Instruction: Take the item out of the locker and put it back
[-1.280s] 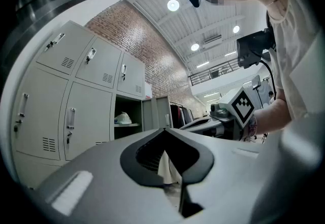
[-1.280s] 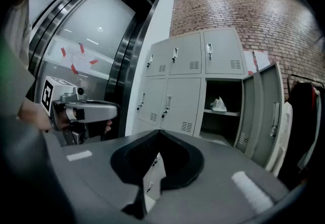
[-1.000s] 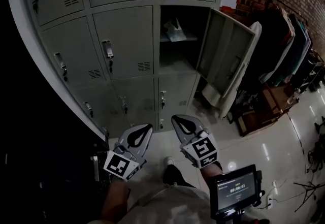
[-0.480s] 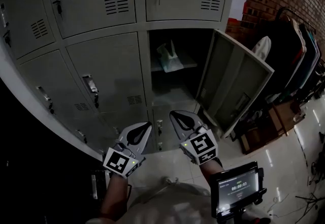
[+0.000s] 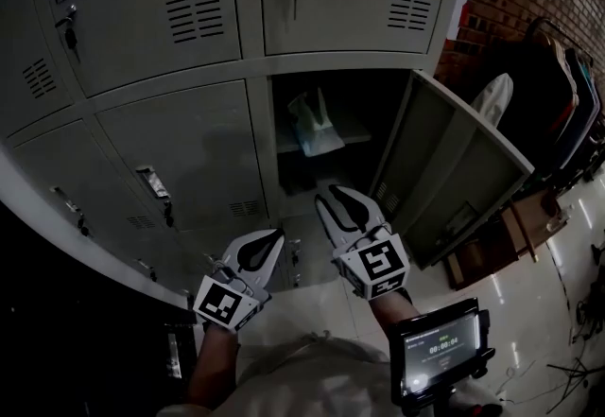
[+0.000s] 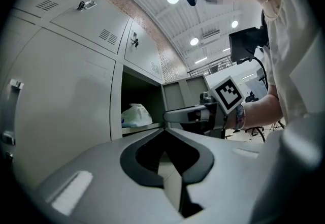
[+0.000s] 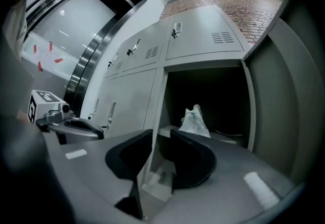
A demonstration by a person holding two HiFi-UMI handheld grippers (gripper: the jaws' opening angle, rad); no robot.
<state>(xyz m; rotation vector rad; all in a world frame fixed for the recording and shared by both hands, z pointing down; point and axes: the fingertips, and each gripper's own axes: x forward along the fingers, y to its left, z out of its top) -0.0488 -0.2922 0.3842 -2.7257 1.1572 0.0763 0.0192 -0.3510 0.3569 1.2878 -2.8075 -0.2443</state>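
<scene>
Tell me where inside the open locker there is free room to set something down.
The shelf is bare right of the white bag, up to the wall beside the open door. The space under the shelf looks free, though dark. The left side is crowded: the bag sits there.

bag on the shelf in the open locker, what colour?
White. The bag looks like thin, pale plastic, and it shows clearest in the left gripper view.
</scene>
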